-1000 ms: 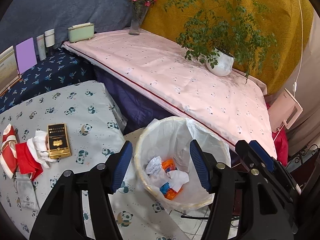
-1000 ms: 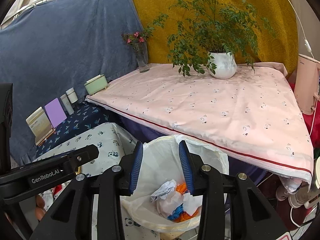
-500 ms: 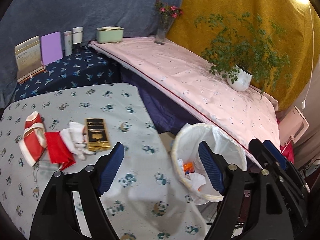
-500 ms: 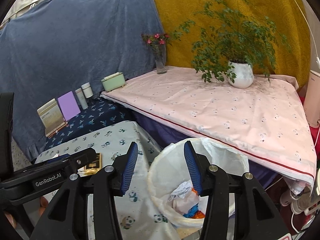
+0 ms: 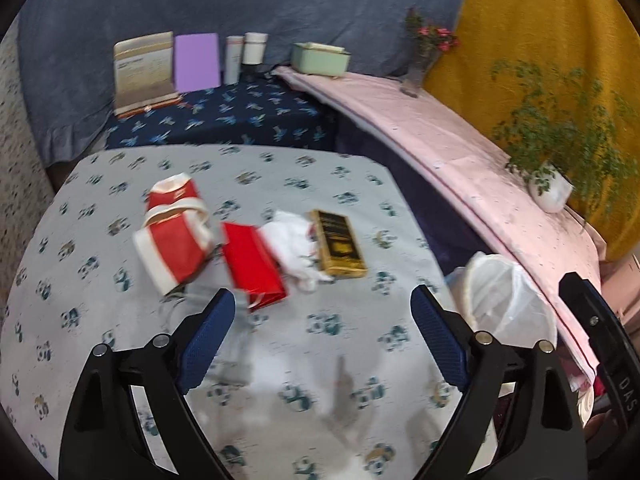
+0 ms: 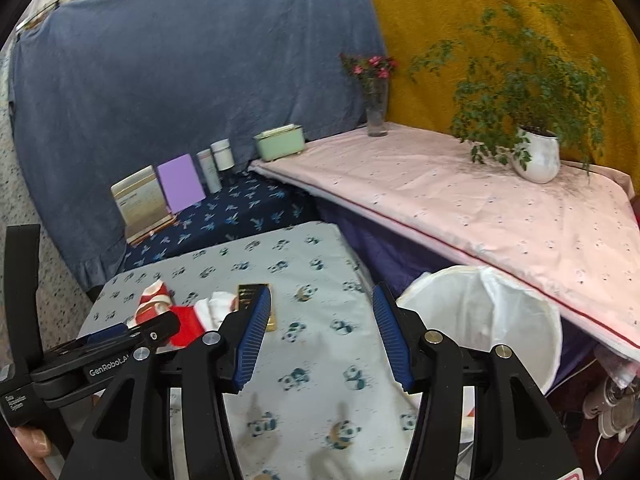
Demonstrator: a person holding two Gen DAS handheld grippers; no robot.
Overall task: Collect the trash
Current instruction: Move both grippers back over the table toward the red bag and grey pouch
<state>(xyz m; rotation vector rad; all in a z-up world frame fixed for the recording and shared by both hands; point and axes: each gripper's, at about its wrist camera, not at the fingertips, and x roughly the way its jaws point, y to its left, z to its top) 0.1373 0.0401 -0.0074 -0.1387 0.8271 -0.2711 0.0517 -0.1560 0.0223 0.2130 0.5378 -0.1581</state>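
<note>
trash is lying in full only in the left wrist view: a red-and-white wrapper (image 5: 174,236), a red packet (image 5: 253,264), white tissue (image 5: 294,246) and a gold box (image 5: 339,248) clustered on the panda-print table (image 5: 320,328). left gripper (image 5: 320,344) and right gripper (image 6: 320,338) are both gaping empty, having just been opening, while the bin (image 6: 484,320), beside the table, is showing only its white liner
</note>
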